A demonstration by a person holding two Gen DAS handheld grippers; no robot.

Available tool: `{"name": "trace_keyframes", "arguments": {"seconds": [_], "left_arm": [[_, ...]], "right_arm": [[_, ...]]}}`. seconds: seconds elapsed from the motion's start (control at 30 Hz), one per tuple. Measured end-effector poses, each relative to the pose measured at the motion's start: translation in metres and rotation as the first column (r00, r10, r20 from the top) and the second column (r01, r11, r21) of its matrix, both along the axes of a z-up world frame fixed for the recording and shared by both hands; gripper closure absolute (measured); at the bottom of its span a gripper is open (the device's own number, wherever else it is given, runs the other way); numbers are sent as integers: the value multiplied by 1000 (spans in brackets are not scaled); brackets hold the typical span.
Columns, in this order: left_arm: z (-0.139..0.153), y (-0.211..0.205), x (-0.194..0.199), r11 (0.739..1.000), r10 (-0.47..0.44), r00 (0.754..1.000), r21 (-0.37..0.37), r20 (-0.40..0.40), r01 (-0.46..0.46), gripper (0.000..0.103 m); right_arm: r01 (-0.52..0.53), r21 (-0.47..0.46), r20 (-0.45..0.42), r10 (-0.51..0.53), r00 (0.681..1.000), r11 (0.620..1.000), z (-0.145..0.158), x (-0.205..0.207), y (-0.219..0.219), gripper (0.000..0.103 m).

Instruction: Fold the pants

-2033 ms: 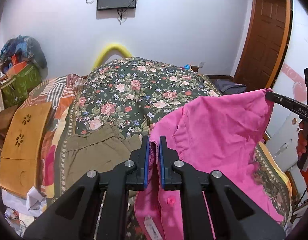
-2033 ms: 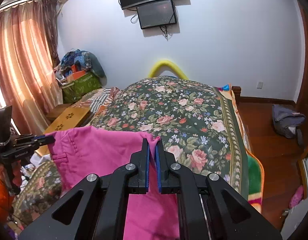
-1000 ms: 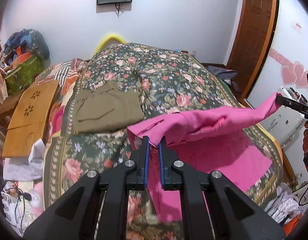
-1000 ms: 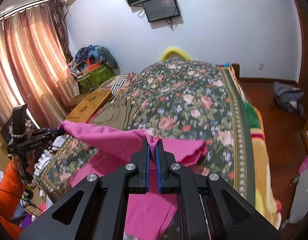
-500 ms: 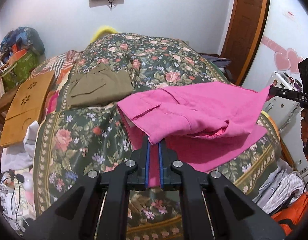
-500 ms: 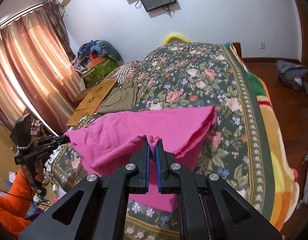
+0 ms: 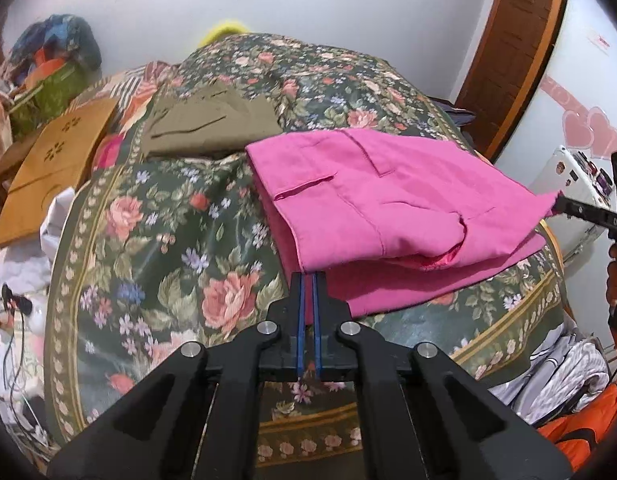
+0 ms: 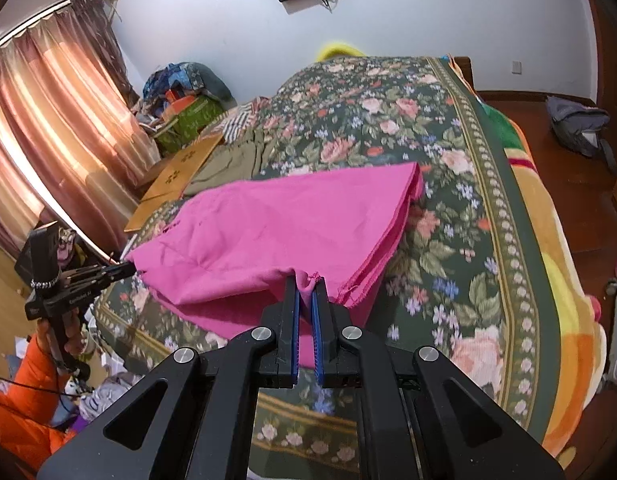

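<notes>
Left gripper (image 7: pixel 308 276) and right gripper (image 8: pixel 304 280), as I hold them, each pinch a near corner of the pink pants (image 7: pixel 388 196), folded double on the floral bed (image 7: pixel 168 248); olive pants (image 7: pixel 212 128) lie beyond.

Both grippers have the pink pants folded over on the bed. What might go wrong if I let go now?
1. The upper layer of the pink pants bulges near the front edge, with a puffed pocket; releasing may set a lumpy fold.
2. The left gripper and right gripper both pinch cloth, so pulling back before opening could drag the fold apart.
3. The pants lie near the foot edge of the bed and could slide off.
</notes>
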State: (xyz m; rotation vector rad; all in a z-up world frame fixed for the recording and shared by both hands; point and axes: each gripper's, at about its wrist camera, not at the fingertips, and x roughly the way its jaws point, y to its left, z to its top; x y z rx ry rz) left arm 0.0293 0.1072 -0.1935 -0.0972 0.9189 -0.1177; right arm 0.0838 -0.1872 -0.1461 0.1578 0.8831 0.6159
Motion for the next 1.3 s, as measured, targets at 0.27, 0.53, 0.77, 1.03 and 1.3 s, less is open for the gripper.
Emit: {"name": "trace_keyframes", "arguments": {"seconds": [0.27, 0.53, 0.77, 1.03, 1.3], "left_arm": [[-10, 5, -1, 1000, 26, 999, 5, -34, -26, 101], [10, 3, 1, 999, 30, 1000, 43, -3, -30, 100], [32, -12, 14, 999, 0, 1000, 34, 27, -1, 97], [8, -54, 37, 996, -88, 996, 6, -30, 88, 90], [-20, -54, 30, 995, -99, 992, -34, -72, 96, 90]], "right_arm": [[8, -39, -34, -9, 999, 999, -16, -5, -1, 97], [32, -156, -58, -42, 997, 987, -20, -11, -3, 83], [97, -157, -19, -101, 995, 983, 4, -10, -22, 77], [27, -122, 44, -22, 999, 992, 14, 0, 17, 77], [-32, -161, -73, 20, 997, 986, -42, -5, 28, 77]]}}
